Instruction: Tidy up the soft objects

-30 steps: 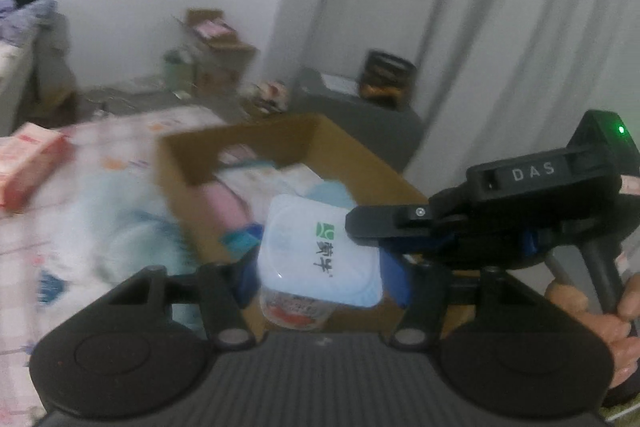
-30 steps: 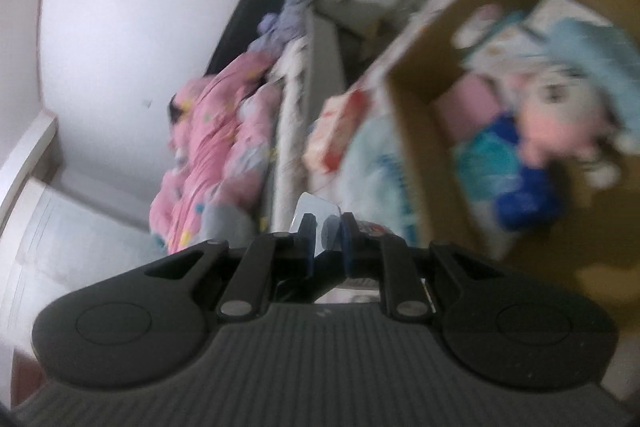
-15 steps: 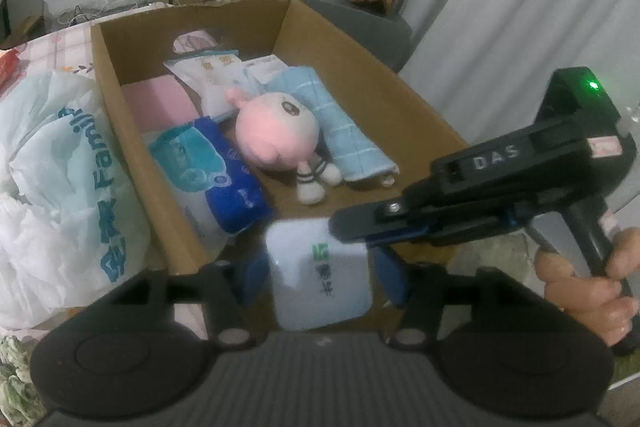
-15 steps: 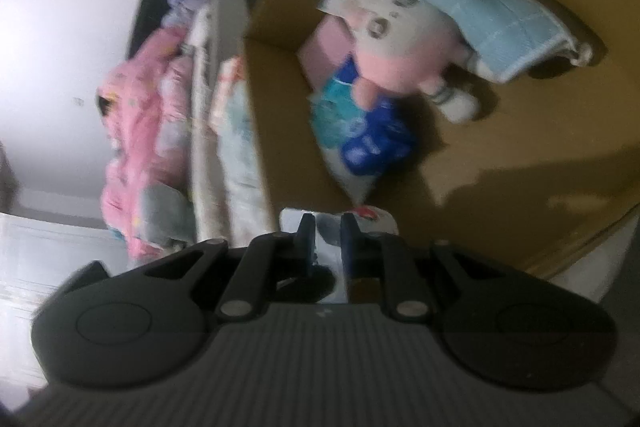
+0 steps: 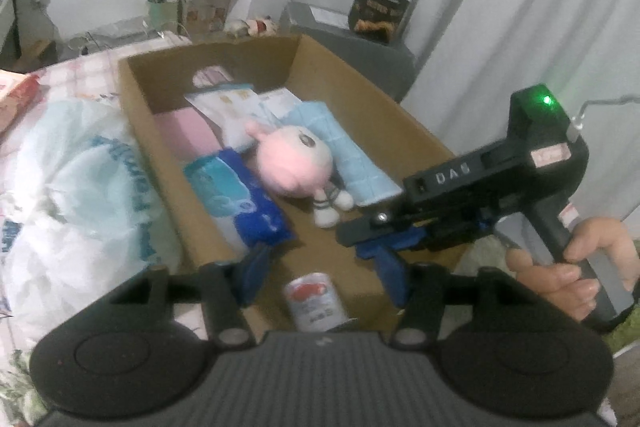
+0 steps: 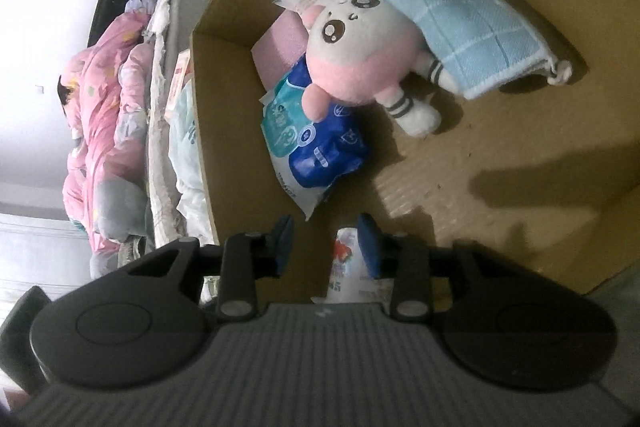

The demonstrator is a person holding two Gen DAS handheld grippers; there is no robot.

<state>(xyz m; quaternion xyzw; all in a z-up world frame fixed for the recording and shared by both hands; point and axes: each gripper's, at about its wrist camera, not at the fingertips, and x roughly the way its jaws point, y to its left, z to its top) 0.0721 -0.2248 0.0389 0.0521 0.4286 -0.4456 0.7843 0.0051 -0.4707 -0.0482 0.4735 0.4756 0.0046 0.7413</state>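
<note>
Cardboard box (image 5: 168,163) w/ soft stuff: blue towel (image 6: 448,11) by far wall, pink plush (image 6: 360,55) mid-box, blue wipes pack (image 6: 316,135) beside it. Small cup (image 5: 314,301) at box's near end, betw left gripper (image 5: 324,275) pads, jaws wide, not touching. Right gripper (image 6: 326,241) opening, cup against one pad.

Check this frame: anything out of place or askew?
The printed cup is tipped over at the near end of the cardboard box, a seemingly rigid container among the plush toy and towel.
</note>
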